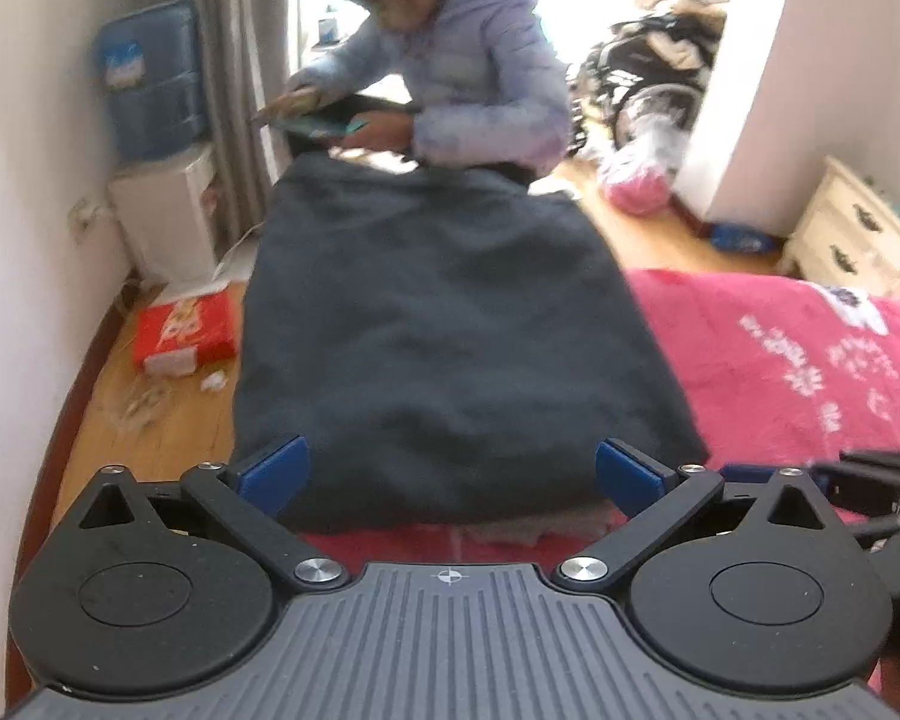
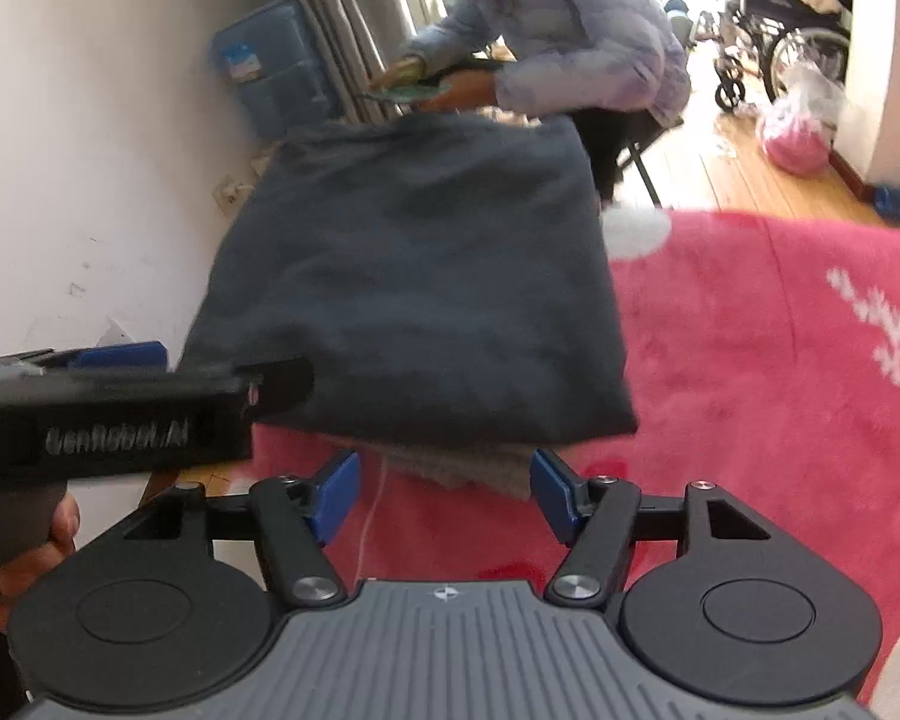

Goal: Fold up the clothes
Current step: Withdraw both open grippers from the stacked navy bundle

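Observation:
A folded dark grey garment (image 1: pixel 444 324) lies on the pink bedspread (image 1: pixel 780 360), with a lighter grey layer showing under its near edge (image 2: pixel 468 468). My left gripper (image 1: pixel 447 474) is open, its blue pads on either side of the garment's near edge. My right gripper (image 2: pixel 444 498) is open just short of the garment's (image 2: pixel 414 276) near right corner. The left gripper's black body (image 2: pixel 108 414) shows at the left of the right wrist view.
A person in a lilac jacket (image 1: pixel 480 60) sits beyond the garment. A red box (image 1: pixel 186 330) lies on the wooden floor at left. A water dispenser (image 1: pixel 150 120) stands by the wall. A wheelchair (image 2: pixel 780 36) and a pink bag (image 2: pixel 798 138) stand at the back right.

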The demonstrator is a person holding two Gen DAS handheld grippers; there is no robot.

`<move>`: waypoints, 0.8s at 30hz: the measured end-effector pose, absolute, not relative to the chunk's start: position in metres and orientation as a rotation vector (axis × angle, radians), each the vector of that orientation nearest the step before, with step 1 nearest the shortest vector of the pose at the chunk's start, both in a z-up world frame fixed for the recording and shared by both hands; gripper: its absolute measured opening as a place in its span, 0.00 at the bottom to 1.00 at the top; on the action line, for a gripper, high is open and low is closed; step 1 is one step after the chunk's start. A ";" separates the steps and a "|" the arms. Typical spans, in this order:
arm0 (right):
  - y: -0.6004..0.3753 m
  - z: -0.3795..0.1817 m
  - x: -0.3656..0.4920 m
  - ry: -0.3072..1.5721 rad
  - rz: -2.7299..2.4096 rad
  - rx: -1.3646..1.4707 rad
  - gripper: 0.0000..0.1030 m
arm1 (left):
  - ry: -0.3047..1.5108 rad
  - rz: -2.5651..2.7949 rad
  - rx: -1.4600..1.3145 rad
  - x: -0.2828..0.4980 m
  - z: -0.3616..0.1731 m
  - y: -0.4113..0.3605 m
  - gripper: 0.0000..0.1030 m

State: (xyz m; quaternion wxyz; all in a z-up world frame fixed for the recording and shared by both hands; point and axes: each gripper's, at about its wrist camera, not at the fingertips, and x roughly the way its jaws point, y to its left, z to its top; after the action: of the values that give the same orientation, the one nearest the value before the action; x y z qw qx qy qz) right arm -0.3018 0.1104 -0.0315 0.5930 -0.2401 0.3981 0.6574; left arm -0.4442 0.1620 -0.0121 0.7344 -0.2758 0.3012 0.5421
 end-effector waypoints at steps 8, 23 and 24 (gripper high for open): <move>0.105 -0.058 -0.298 1.027 1.413 -0.582 0.66 | 0.811 1.301 -0.645 -0.439 -0.036 0.164 1.00; 0.103 -0.066 -0.297 1.021 1.299 -0.628 0.72 | 0.922 1.344 -0.579 -0.428 -0.050 0.152 0.99; 0.103 -0.066 -0.297 1.016 1.295 -0.633 0.72 | 0.925 1.345 -0.583 -0.428 -0.051 0.152 0.99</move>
State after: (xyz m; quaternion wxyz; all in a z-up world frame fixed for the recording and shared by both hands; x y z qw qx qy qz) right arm -0.2974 0.1031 -0.0665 0.6357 -0.2770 0.4449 0.5668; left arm -0.4278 0.1522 -0.0512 0.6473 -0.2563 0.4067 0.5915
